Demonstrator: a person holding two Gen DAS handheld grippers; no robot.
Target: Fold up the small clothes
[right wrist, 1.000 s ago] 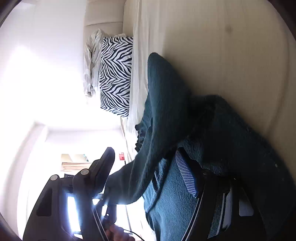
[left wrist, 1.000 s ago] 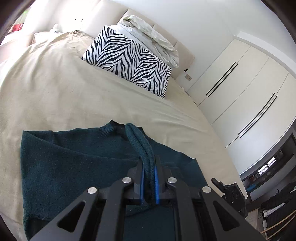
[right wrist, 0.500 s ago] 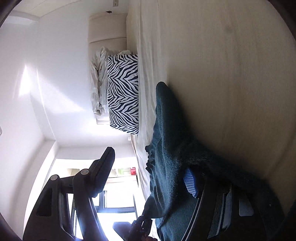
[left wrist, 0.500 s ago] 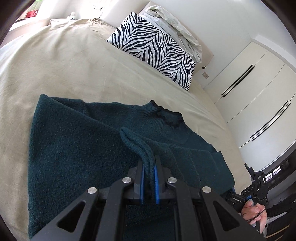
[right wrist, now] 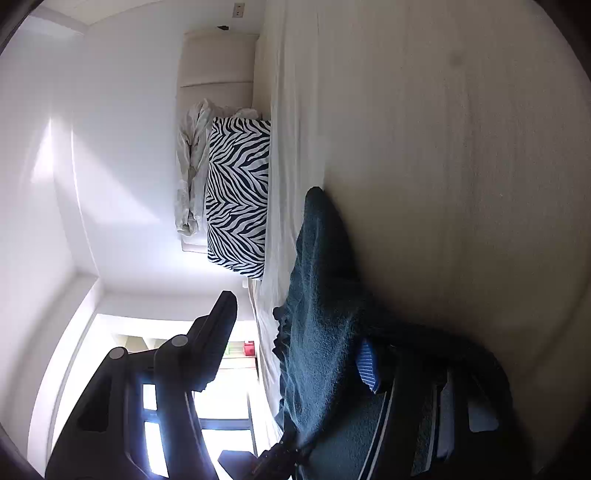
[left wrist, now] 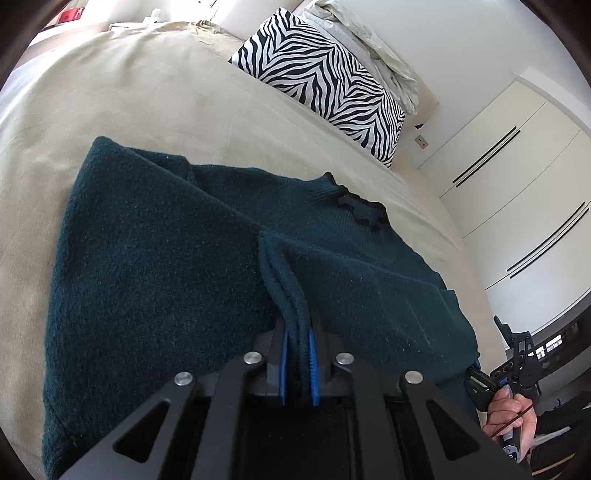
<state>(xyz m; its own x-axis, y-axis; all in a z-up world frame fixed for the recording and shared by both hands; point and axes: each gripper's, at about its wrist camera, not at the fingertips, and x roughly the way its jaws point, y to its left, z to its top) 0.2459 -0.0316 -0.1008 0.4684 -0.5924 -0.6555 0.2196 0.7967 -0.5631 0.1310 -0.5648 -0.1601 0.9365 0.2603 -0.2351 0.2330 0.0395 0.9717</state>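
A dark green knitted sweater (left wrist: 155, 258) lies spread on the beige bed (left wrist: 147, 92), its collar (left wrist: 354, 206) toward the zebra pillow. My left gripper (left wrist: 297, 365) is shut on a raised fold of the sweater between its blue pads. In the right wrist view, which is rolled sideways, the sweater (right wrist: 325, 280) drapes over the blue-padded finger (right wrist: 365, 365). The other finger (right wrist: 221, 314) stands apart from the cloth. The right gripper (right wrist: 295, 332) has its jaws closing, with the sweater's edge between them. It also shows in the left wrist view (left wrist: 517, 362), held by a hand (left wrist: 509, 410).
A zebra-striped pillow (left wrist: 325, 77) leans on a crumpled pale pillow (left wrist: 369, 33) at the headboard. White wardrobe doors (left wrist: 517, 177) stand to the right of the bed. A bright window (right wrist: 221, 387) lies beyond the bed's far side.
My left gripper has sunk toward the bed with the fold, and the sweater has spread flatter. In the right wrist view the lifted cloth has come down onto the sheet.
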